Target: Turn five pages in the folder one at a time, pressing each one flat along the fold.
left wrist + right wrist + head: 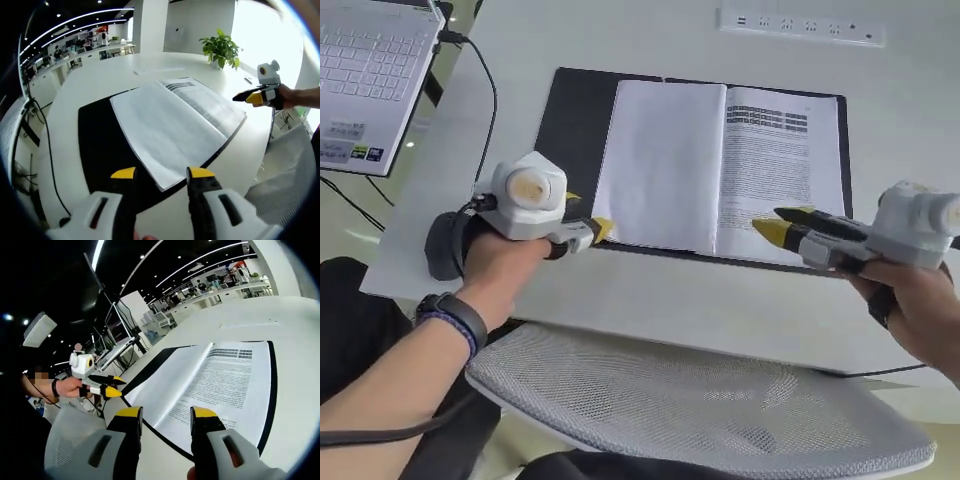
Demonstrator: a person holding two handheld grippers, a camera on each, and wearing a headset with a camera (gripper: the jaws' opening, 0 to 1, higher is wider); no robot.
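Lying open on the white table [660, 300], the folder [572, 115] sits at twelve o'clock from both grippers. The left gripper [588, 218] hovers, jaws apart, at its seven o'clock corner. The right gripper [775, 222], jaws also apart, is over the printed page's [770, 160] five o'clock edge. A laptop [365, 70] sits at ten o'clock, and a potted plant [221, 48] stands beyond.

left gripper [162, 173], jaws apart, near corner of open folder [95, 145]; right gripper [247, 97] beyond printed page [210, 102]
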